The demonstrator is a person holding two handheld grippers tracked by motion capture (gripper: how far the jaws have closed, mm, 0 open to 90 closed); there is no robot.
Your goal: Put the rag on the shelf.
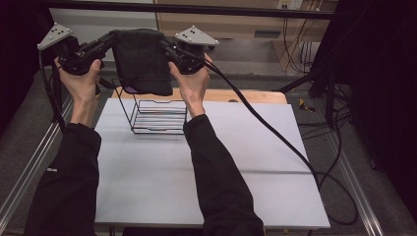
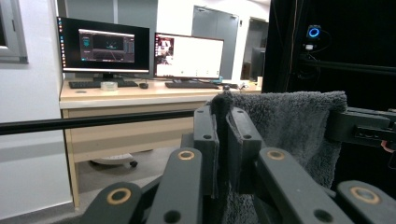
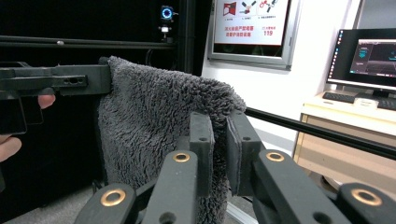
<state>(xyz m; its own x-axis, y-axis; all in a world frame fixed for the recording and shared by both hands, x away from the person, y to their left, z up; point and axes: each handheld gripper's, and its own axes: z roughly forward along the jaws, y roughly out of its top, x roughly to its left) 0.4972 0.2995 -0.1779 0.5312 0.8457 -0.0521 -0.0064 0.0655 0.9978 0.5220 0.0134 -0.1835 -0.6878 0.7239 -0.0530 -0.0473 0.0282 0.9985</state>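
Biggest thing on my feed is the white surface, with both of the person's black-sleeved forearms reaching forward across it from the bottom edge, wrists bent up so the hands sit high over the far end. Toward that far end there's a black wire rack standing upright on the surface, between the two forearms. Hanging above it is the dark grey towel, stretched out flat between my two claws, its lower edge drooping down to the top of the rack; can't tell if it actually touches the wire. Left claw is raised at the towel's upper left corner, and in the left gripper view its jaws are pinched tight on the fluffy edge. Right claw mirrors it on the upper right corner, at about the same height; the right gripper view shows those jaws clamped on the towel's edge too.
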